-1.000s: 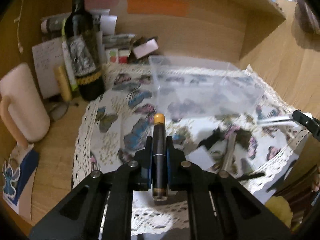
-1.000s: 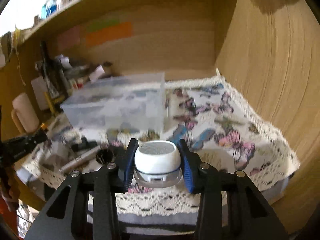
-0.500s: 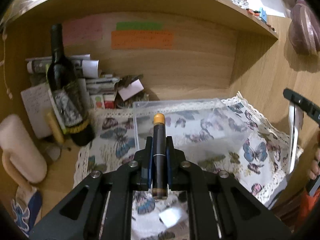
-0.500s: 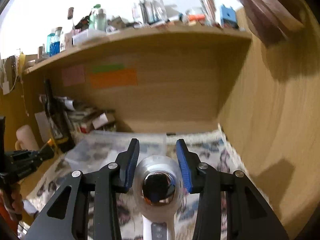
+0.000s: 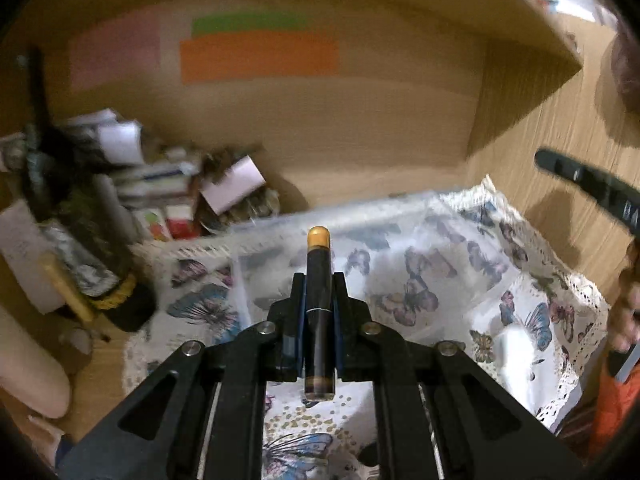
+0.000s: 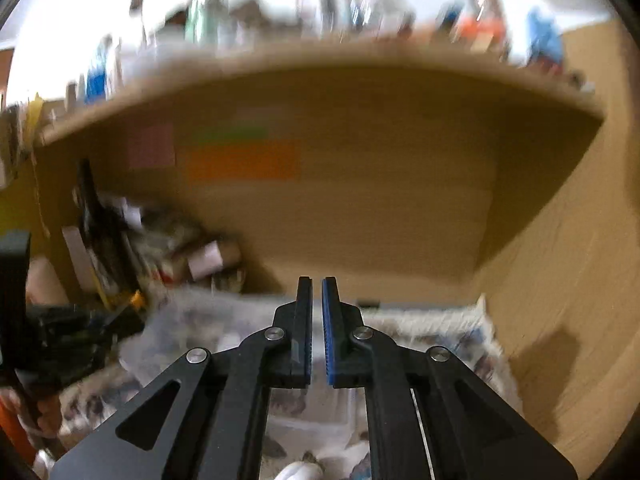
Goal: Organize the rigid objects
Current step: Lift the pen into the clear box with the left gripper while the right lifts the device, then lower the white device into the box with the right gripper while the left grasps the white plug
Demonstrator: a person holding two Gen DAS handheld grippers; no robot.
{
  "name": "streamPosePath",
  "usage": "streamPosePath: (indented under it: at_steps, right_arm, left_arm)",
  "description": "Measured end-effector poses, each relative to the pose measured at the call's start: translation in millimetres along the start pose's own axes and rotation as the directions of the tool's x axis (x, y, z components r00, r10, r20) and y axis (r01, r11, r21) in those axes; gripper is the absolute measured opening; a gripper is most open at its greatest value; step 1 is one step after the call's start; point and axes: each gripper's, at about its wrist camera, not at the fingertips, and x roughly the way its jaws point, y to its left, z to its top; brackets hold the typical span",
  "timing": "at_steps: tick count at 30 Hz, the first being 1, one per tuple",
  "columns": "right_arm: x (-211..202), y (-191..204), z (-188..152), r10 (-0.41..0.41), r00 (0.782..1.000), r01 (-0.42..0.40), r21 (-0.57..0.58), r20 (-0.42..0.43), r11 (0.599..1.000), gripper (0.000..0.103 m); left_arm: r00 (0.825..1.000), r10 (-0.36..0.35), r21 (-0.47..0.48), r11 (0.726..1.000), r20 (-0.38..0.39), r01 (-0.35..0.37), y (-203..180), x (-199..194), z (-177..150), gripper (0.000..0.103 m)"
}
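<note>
— Where's the pen?
— Frame center, clenched in the left gripper (image 5: pixel 319 312) — dark pen (image 5: pixel 319 308), gold cap forward, over the clear box (image 5: pixel 400 240).
— The right gripper (image 6: pixel 317 332)?
— Nearly closed, grasping nothing.

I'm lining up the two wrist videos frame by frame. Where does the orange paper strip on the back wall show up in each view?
Left wrist view: the orange paper strip sits upper centre, just under a green strip.
Right wrist view: the orange paper strip sits left of centre, at mid height, blurred.
Shared landmark: the pink note lies left of the strip in both views.
</note>
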Motion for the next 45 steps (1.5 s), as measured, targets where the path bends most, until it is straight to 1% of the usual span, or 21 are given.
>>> streamPosePath:
  at_steps: [4,6,7,8,10,12,13,15,17,19,20,21,22,24,26,28,32,34,38,41,45]
  right_arm:
    - [18,-2,-32,0.019,0.994,-0.016,0.021,-0.112,1.0,0.004]
    - [16,-6,-45,0.006,0.99,0.0,0.039,-0.144,0.999,0.01]
    - [12,-8,-52,-0.005,0.988,0.012,0.048,-0.157,0.999,0.024]
    - [7,-11,-63,0.001,0.985,0.012,0.076,-0.171,0.997,0.046]
    - [1,-15,-79,-0.009,0.981,0.031,0.11,-0.194,0.993,0.069]
    - [-3,-15,-97,-0.066,0.971,0.093,0.106,-0.231,0.99,0.069]
    - [-4,-16,-107,-0.068,0.963,0.102,0.115,-0.262,0.988,0.069]
    - [0,-16,-128,-0.017,0.939,0.075,0.157,-0.342,0.985,0.069]
    - [4,-14,-142,-0.001,0.92,0.071,0.163,-0.392,0.984,0.069]
    - [11,-11,-152,0.012,0.899,0.066,0.162,-0.438,0.985,0.068]
    - [11,-10,-156,0.03,0.899,0.054,0.178,-0.438,0.983,0.068]
    - [11,-10,-158,0.039,0.902,0.048,0.191,-0.431,0.98,0.068]
    - [11,-9,-158,0.039,0.903,0.047,0.188,-0.428,0.981,0.063]
    - [10,-9,-157,0.048,0.903,0.039,0.193,-0.426,0.981,0.053]
    - [10,-7,-157,0.058,0.905,0.028,0.196,-0.421,0.98,0.037]
    - [8,-3,-155,0.031,0.909,0.044,0.169,-0.416,0.985,0.036]
    - [-4,1,-145,-0.022,0.932,0.076,0.137,-0.362,0.988,0.036]
    - [-11,0,-133,-0.048,0.947,0.089,0.114,-0.318,0.989,0.036]
    - [-25,0,-97,-0.077,0.973,0.097,0.082,-0.218,0.992,0.035]
    - [-24,2,-71,-0.099,0.983,0.108,0.05,-0.154,0.993,0.035]
    - [-20,7,-37,-0.126,0.989,0.128,0.014,-0.073,0.992,0.035]
  left_arm:
    - [0.997,0.041,0.035,0.999,-0.07,-0.039,-2,30,0,0.01]
    - [0.994,0.037,0.045,0.998,-0.104,-0.033,-2,42,0,0.01]
    - [0.993,0.037,0.045,0.998,-0.115,-0.032,-2,46,0,0.01]
    - [0.992,0.042,0.05,0.998,-0.121,-0.037,-2,49,-1,0.01]
    - [0.99,0.05,0.058,0.997,-0.13,-0.042,-2,54,-2,0.01]
    - [0.99,0.037,0.055,0.998,-0.137,-0.03,-2,56,-3,0.01]
    - [0.99,0.032,0.056,0.998,-0.137,-0.025,-3,57,-3,0.01]
    - [0.991,0.03,0.067,0.998,-0.132,-0.022,-6,55,-4,0.01]
    - [0.992,0.027,0.071,0.997,-0.121,-0.018,-9,50,-3,0.015]
    - [0.995,0.018,0.064,0.998,-0.103,-0.012,-9,42,-3,0.029]
    - [0.996,0.015,0.064,0.998,-0.088,-0.01,-10,37,-4,0.033]
    - [0.998,0.021,0.07,0.997,-0.064,-0.016,-11,29,-6,0.041]
    - [0.999,0.033,0.08,0.996,-0.042,-0.029,-13,21,-8,0.047]
    - [0.999,0.045,0.103,0.994,-0.009,-0.044,-15,8,-12,0.051]
    - [0.999,0.049,0.12,0.992,0.015,-0.05,-18,-4,-18,0.055]
    - [0.998,0.049,0.128,0.99,0.032,-0.053,-19,-16,-24,0.061]
    - [0.998,0.048,0.116,0.992,0.044,-0.053,-12,-35,-36,0.063]
    - [0.998,0.038,0.095,0.995,0.04,-0.041,-7,-41,-41,0.068]
    - [1.0,0.023,0.052,0.998,0.013,-0.023,1,-44,-56,0.07]
    - [1.0,-0.003,0.011,1.0,-0.028,0.004,5,-41,-71,0.071]
    - [0.997,-0.027,-0.026,0.999,-0.066,0.025,6,-40,-90,0.071]
